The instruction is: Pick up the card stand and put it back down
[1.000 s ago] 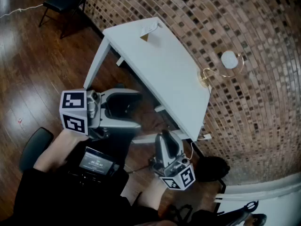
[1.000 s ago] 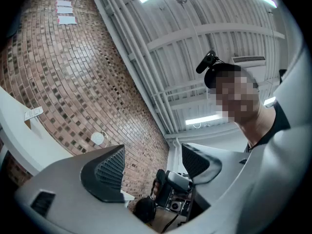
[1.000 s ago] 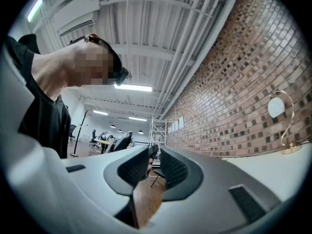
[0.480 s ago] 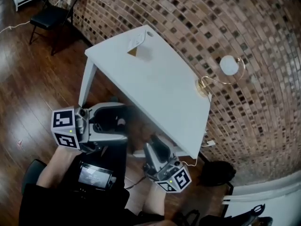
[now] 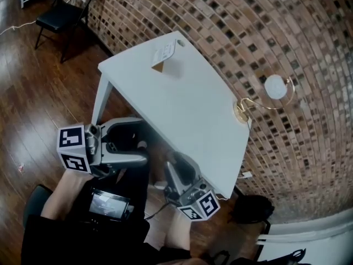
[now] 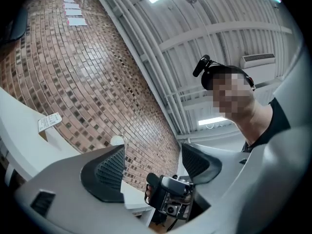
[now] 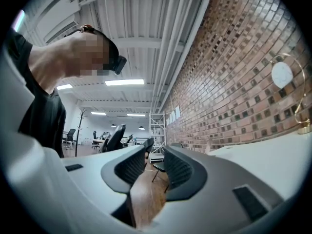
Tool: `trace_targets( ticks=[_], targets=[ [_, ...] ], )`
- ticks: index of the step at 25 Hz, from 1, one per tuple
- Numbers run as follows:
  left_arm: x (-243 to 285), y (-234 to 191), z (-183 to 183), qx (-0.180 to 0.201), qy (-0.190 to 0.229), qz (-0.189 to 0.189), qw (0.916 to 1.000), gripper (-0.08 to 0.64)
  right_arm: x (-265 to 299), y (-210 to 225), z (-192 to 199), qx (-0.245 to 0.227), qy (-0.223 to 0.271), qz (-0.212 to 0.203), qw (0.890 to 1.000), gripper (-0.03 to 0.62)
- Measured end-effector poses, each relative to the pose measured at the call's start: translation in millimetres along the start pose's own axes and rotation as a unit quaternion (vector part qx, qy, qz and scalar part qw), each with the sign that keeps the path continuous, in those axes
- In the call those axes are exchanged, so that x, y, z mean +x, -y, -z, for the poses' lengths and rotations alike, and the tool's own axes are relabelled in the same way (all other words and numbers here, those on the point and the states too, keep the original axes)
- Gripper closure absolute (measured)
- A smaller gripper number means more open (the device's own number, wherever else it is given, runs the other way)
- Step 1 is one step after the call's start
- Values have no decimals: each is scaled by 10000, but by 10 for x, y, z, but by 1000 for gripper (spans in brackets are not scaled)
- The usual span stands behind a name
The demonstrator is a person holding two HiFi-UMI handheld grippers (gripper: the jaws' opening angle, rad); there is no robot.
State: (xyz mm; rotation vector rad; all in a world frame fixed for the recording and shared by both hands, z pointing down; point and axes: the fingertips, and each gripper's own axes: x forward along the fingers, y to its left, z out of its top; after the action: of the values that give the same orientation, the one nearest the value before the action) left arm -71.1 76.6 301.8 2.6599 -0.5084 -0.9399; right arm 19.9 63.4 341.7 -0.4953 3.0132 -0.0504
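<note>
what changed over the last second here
Both the left gripper and right gripper drifted slightly left and down in the head view; the right gripper's jaws have just been opening, with nothing between. The card stand stays at the white table's far corner, untouched.

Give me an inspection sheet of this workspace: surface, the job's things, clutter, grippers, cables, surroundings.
Surface: white rectangular table, mostly bare.
Job's things: small white card stand with a brown wedge base, upright at the table's far corner, untouched.
Clutter: gold wire lamp with a white globe at the table's wall-side edge.
Grippers: left gripper open, nothing between its jaws; right gripper open, its jaws have just been opening, nothing between them; both low beside the table's near edge.
Cables: thin white cable on the floor near the chair.
Surroundings: brick wall, dark wood floor, black folding chair.
</note>
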Motion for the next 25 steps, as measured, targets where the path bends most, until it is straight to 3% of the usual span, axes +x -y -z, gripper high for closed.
trace_targets(
  ticks=[25],
  targets=[
    [510, -884, -569, 456, 160, 367, 9982, 201, 616, 1128, -161, -363, -140, 265, 9989, 440]
  ],
)
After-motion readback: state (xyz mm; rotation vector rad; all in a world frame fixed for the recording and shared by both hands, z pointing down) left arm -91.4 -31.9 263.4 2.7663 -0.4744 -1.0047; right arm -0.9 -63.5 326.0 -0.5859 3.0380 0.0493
